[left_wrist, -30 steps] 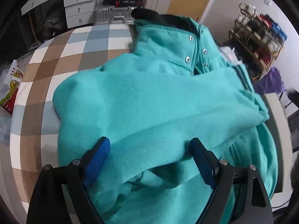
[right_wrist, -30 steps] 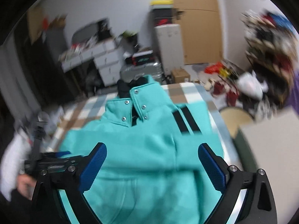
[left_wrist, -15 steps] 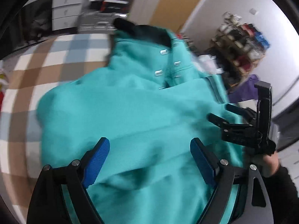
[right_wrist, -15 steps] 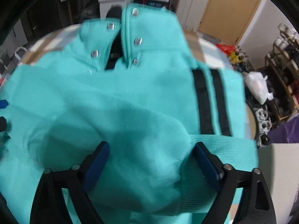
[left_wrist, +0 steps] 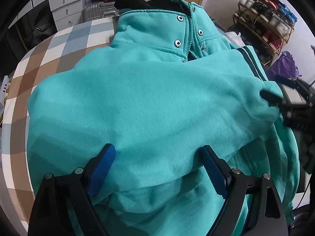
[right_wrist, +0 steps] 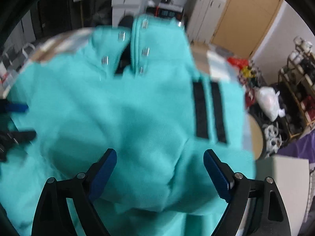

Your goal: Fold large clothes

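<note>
Two claws hang over the teal jacket point(left_wrist: 149, 102), which lies spread on the checked tabletop point(left_wrist: 45, 59), collar at the far end. Ahead of the left claw point(left_wrist: 157, 169), fingers spread wide and gripping nothing, a sleeve point(left_wrist: 177, 90) lies folded across the chest. The right claw point(right_wrist: 160, 169), equally spread and empty, hovers near the striped shoulder point(right_wrist: 208, 110). To fold well, I would pinch both hem corners nearest the claws together and lift evenly, so the sleeve stays put.
</note>
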